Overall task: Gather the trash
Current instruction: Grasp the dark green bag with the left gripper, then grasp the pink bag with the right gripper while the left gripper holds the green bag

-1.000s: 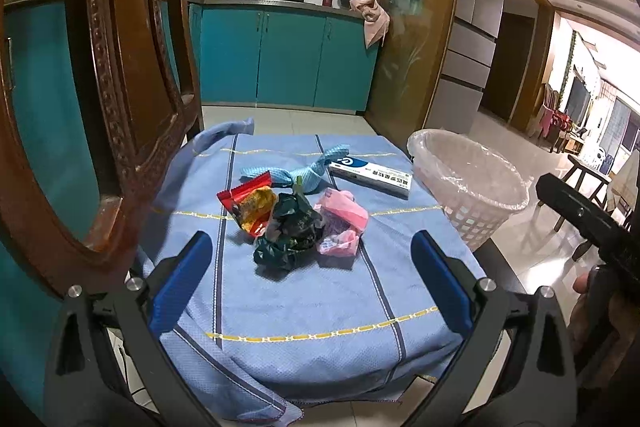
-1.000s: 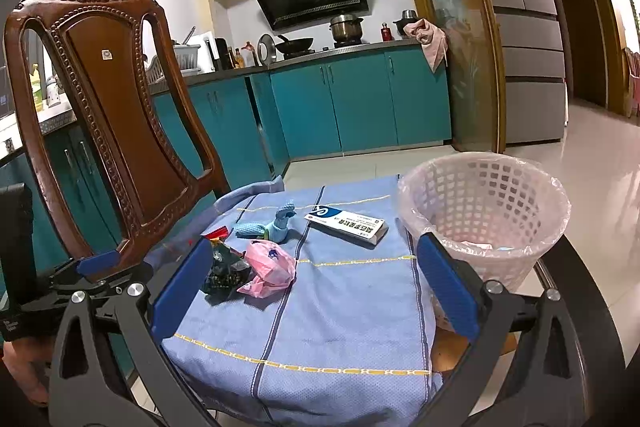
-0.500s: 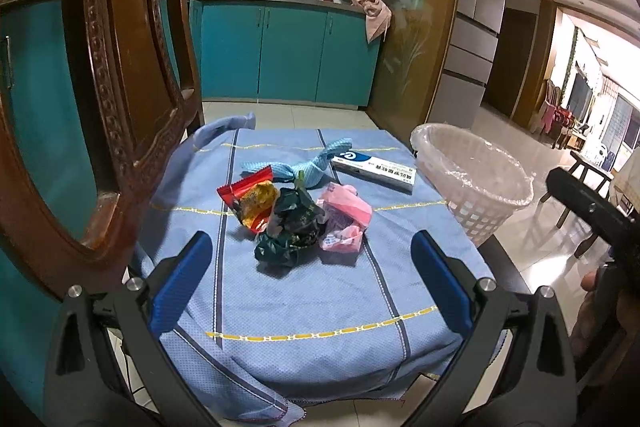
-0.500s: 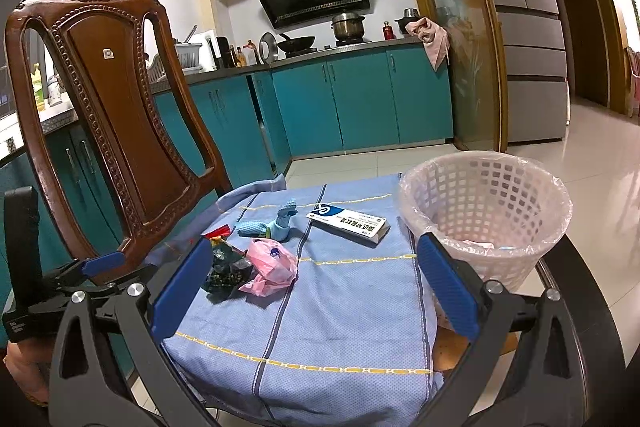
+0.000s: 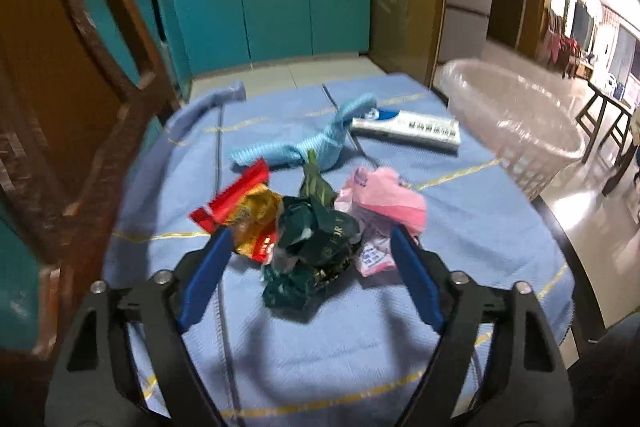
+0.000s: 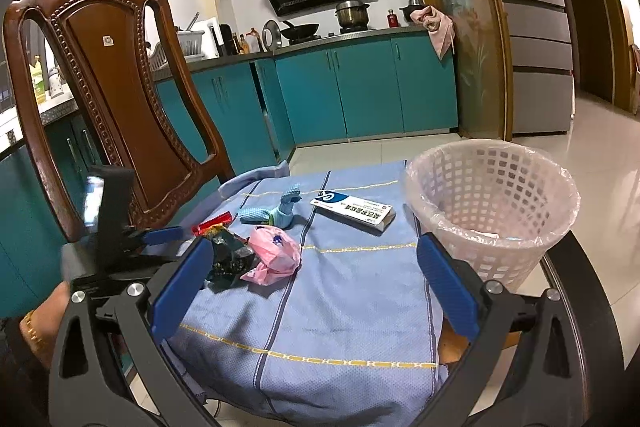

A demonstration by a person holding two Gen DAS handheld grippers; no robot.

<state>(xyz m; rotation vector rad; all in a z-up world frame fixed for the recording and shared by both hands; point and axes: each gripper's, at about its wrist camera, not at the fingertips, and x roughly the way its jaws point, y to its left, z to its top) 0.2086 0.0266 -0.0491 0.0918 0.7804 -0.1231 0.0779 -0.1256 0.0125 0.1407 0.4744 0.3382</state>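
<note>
Approach step: the left gripper, jaws wide and empty, brackets the green wrapper lying between red and pink wrappers on the cloth; next, close on it and carry to the basket; right gripper gapes idle.

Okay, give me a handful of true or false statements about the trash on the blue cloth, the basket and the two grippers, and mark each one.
1. The left gripper is open, its fingers on either side of the dark green wrapper. True.
2. The pink bag is inside the basket. False: it lies on the blue cloth, beside the green wrapper.
3. The basket has a clear plastic liner. True.
4. The right gripper is shut on the white box. False: it is open and holds nothing; the box lies on the cloth.
5. The red and yellow snack packet lies left of the green wrapper in the left wrist view. True.
</note>
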